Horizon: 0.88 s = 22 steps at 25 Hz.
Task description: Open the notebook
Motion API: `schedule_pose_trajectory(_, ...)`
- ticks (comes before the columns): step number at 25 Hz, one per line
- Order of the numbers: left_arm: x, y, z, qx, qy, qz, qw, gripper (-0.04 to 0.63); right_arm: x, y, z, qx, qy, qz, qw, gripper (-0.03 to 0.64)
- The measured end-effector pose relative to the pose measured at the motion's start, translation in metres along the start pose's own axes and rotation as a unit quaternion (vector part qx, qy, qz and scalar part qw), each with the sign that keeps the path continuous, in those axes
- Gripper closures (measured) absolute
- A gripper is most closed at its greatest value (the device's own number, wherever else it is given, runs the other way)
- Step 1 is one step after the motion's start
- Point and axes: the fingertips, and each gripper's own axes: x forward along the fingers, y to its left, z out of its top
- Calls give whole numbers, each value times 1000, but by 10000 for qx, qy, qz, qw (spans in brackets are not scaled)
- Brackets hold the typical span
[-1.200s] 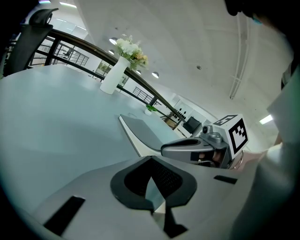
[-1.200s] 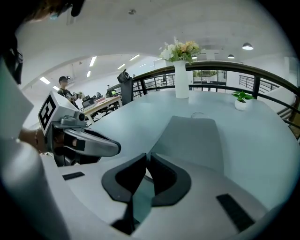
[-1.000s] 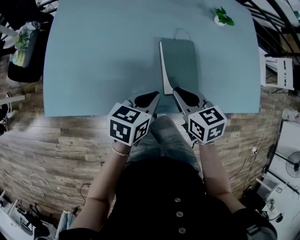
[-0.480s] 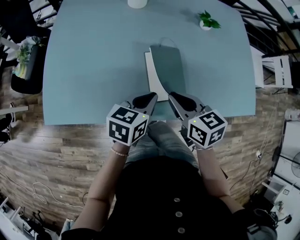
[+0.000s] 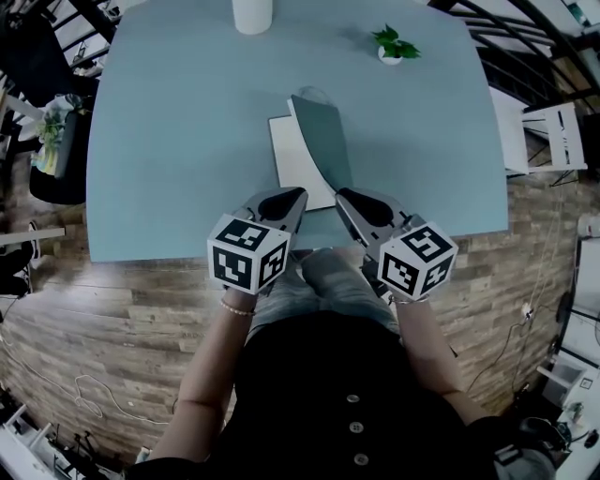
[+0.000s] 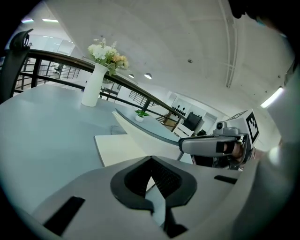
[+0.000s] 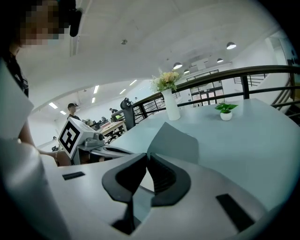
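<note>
The white vase (image 5: 252,14) is cut off at the top edge. The grey notebook (image 5: 323,141) lies on the blue worktop (image 5: 169,141), straight ahead at 12 o'clock, cover half up over a white page (image 5: 292,159). The right hand-held gripper (image 5: 343,194) pinches the cover's near corner; the left hand-held gripper (image 5: 302,192) is pressed together.

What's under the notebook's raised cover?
A white page lies under the tilted grey cover, showing on its left side. The rest of the page beneath the cover is hidden.
</note>
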Motion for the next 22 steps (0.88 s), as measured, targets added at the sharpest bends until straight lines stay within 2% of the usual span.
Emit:
schedule_pose_trajectory(11,30,-36,11,201,45,-59,9998,578,-42,-39,13,21,-255,-111,9996,589)
schedule_pose_trajectory(22,52,-62,22,395,56,-27,9992,578,-71,-79,10,119,-333,-182,9992,588)
